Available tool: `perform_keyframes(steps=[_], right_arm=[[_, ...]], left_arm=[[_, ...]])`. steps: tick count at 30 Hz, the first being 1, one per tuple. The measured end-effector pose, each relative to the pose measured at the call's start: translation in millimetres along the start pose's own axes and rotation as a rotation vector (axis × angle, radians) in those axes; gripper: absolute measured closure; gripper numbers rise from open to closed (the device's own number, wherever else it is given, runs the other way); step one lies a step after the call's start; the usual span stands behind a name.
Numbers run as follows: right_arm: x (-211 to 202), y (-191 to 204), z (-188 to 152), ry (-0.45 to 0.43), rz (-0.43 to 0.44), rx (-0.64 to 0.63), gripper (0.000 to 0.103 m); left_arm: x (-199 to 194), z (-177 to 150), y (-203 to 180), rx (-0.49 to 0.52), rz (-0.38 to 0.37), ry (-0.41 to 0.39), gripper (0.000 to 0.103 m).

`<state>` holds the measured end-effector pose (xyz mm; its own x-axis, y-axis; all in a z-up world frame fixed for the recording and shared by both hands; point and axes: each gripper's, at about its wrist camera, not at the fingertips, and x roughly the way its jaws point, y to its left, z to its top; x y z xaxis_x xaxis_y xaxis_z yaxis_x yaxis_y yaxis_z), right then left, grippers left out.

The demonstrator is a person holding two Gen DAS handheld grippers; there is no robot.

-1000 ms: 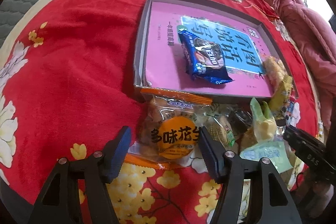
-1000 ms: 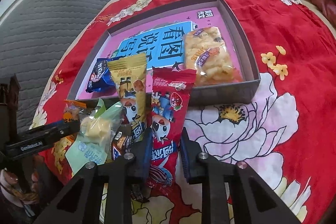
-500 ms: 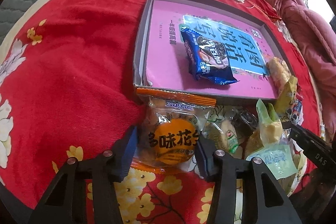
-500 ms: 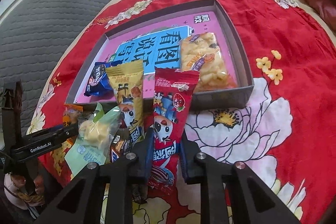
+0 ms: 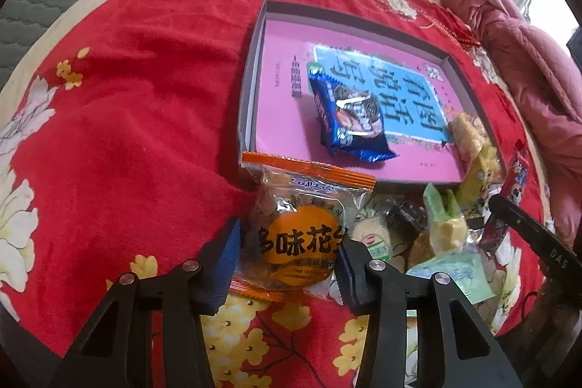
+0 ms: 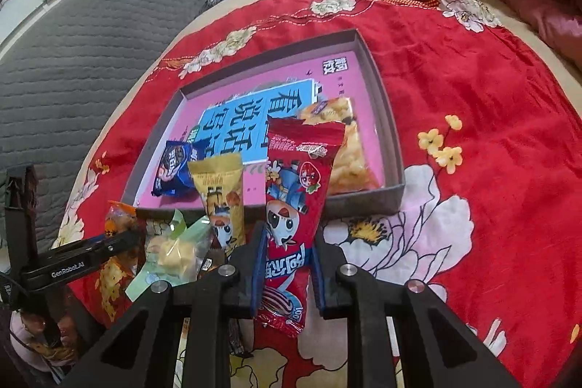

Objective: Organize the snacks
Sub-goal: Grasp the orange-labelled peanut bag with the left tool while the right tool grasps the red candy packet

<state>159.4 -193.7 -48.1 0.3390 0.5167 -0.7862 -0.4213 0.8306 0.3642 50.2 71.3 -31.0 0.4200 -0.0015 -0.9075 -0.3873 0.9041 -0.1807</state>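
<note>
My left gripper has its jaws closing on a clear orange-edged peanut packet, and the pads press its sides; it lies just before the box. The right gripper is shut on a red cartoon snack packet, held upright with its top over the box's front wall. The shallow grey box has a pink book as its floor. A blue cookie packet and a clear bag of puffed snacks lie in it.
Between the grippers lie a yellow packet, a green packet and more small snacks. The red floral cloth covers the surface. A pink quilted garment lies at the far right, and a grey quilted pad lies beyond the cloth's edge.
The left jaws have come together onto the orange peanut packet. The right gripper has risen a little with the red packet, whose top now stands over the box wall.
</note>
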Motion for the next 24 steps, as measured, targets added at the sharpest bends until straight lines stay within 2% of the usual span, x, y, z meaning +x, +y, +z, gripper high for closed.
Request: perform_keyframes(steps=[6, 24], right_arm=[[-4, 3, 2, -0.021, -0.005, -0.013, 0.081], [-16, 0, 12, -0.081, -0.005, -0.012, 0.081]], left_arm=[[-16, 5, -3, 0.012, -0.008, -0.040, 0.054], [-36, 16, -15, -0.002, -0.032, -0.093, 0.054]])
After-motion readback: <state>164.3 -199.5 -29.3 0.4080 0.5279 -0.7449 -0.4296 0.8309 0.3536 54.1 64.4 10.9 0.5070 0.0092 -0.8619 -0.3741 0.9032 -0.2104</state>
